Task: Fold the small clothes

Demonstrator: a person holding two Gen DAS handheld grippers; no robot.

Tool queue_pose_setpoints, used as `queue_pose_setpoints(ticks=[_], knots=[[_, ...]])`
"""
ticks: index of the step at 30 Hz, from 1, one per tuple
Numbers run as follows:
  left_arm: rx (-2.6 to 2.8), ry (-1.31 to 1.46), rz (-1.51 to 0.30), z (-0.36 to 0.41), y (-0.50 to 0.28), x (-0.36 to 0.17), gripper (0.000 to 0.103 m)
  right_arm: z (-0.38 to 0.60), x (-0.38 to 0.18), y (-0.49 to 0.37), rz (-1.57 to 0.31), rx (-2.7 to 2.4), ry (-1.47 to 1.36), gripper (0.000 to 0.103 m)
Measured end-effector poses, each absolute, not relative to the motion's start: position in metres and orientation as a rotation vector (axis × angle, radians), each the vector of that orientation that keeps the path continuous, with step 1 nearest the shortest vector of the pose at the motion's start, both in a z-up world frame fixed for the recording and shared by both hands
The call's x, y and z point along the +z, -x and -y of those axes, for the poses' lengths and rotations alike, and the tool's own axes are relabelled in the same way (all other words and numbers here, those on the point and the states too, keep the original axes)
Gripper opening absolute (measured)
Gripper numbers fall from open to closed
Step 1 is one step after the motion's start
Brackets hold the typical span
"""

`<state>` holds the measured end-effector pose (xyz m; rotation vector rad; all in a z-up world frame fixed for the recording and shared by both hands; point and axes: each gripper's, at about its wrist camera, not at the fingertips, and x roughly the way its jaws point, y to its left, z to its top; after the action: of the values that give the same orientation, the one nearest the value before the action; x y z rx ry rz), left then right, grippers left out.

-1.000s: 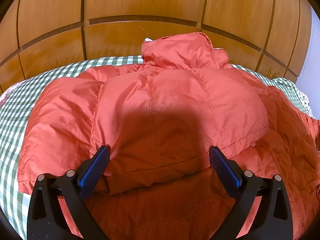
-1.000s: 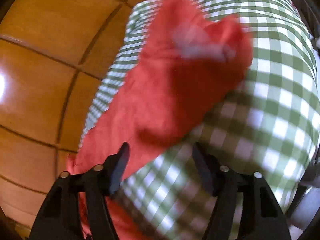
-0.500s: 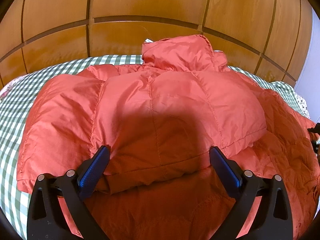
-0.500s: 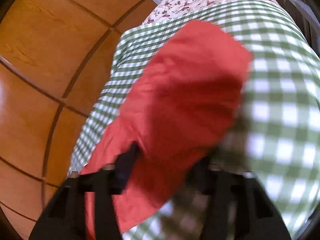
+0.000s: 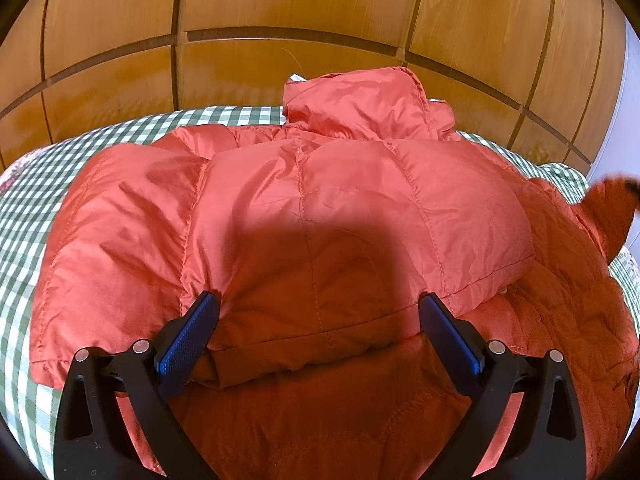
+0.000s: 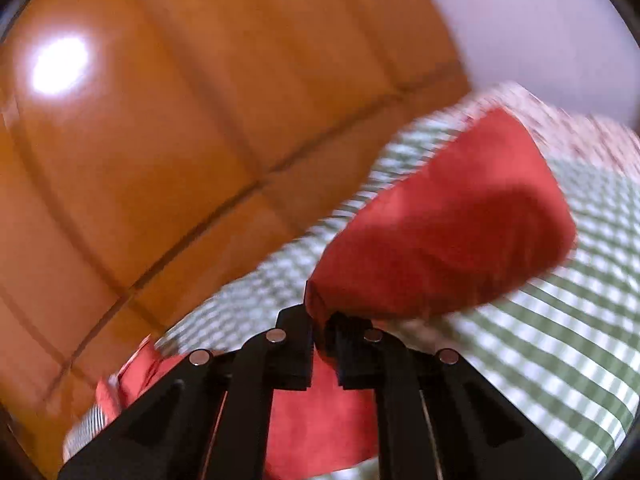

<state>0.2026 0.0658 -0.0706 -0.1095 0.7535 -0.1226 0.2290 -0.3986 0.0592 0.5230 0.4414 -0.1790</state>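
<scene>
A: Orange-red quilted puffer jacket (image 5: pixel 320 216) lies spread on the green-and-white checked bed cover (image 5: pixel 36 208), collar end toward the far edge by the wooden panelled wall (image 5: pixel 304 4). One side already looks folded in over the body; the hem sits at the near edge.

B: And the sleeve?

A: Right hand-held gripper (image 6: pixel 320 320) has just closed. Its jaws are pinched tight on the edge of the orange-red sleeve (image 6: pixel 452 232), cloth plainly between them. The sleeve hangs lifted off the cover near the right edge of the bed. That view is blurred, so exactly how deep the bite is, I cannot tell.

B: Left one?

A: Left hand-held gripper (image 5: pixel 320 316) has its blue pads spread wide, holding nothing, set over the hem at the near edge. Whether the tips press into the padding, I cannot say.

B: Step in hand, then?

A: My reading: carry the sleeve across onto the body. To do it well, lift only enough to clear the puffy quilting, bring it toward the middle, lay it flat and parallel to the side seam. The slippery shell will likely slide, so the left could pin the hem while the right travels. Let go only once the sleeve rests fully on the jacket, or the fold may spring back.
</scene>
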Motion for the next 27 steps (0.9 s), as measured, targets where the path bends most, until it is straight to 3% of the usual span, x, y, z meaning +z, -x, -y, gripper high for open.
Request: queue_pose_setpoints(ticks=[7, 14, 15, 17, 18, 19, 22, 27], knots=[[-0.133, 0.129, -0.752, -0.068, -0.203, -0.071, 0.099, 0.252, 0.073, -0.255, -0.442, 0.103, -0.237, 0.007], [-0.137, 0.137, -0.753, -0.068, -0.203, -0.071, 0.099, 0.12, 0.004, -0.257, -0.596, 0.368, 0.065, 0.008], [-0.137, 0.137, -0.753, -0.068, -0.203, -0.07, 0.099, 0.109, -0.009, -0.258, -0.631, 0.385, 0.119, 0.013], [-0.137, 0.137, -0.755, -0.069, -0.203, -0.071, 0.099, 0.095, -0.033, -0.258, -0.698, 0.4, 0.228, 0.035], [-0.135, 0.137, -0.755, -0.069, -0.203, -0.071, 0.099, 0.095, -0.038, -0.257, -0.714, 0.405, 0.249, 0.055], [-0.134, 0.137, -0.757, -0.069, -0.203, -0.071, 0.099, 0.097, -0.039, -0.255, -0.717, 0.403, 0.25, 0.066], [-0.134, 0.137, -0.759, -0.069, -0.203, -0.071, 0.099, 0.129, -0.025, -0.246, -0.689, 0.418, 0.12, 0.089], [-0.142, 0.148, -0.752, -0.07, -0.202, -0.068, 0.099, 0.173, -0.009, -0.224, -0.63, 0.309, 0.06, 0.091]])
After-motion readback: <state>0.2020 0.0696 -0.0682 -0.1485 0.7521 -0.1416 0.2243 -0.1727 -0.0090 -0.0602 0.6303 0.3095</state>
